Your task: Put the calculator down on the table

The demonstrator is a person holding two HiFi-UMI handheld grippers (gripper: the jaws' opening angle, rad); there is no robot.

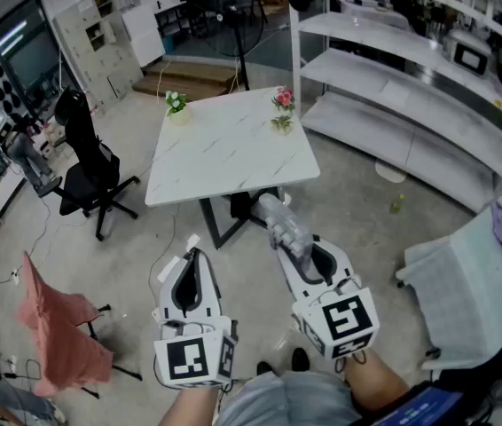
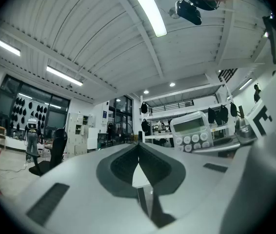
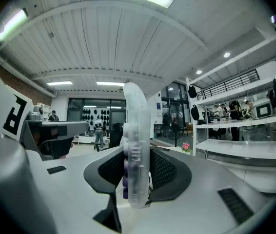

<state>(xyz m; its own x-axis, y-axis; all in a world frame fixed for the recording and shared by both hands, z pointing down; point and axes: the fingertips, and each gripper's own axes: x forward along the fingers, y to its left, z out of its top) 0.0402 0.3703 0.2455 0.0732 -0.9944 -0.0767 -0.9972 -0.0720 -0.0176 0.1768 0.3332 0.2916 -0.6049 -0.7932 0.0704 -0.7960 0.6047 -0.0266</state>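
My right gripper is shut on a translucent white calculator, which sticks out forward from the jaws. In the right gripper view the calculator stands on edge between the dark pads, its purple keys facing left. The white marble table lies ahead; both grippers hover over the floor, short of its near edge. My left gripper is beside the right one, shut with nothing in it. From the left gripper view, its jaws meet at the tip and the calculator shows its display and keys at the right.
Two small flower pots stand at the table's far corners. A black office chair is left of the table, a chair draped in pink cloth nearer left. White shelving runs along the right; a cloth-covered seat is near right.
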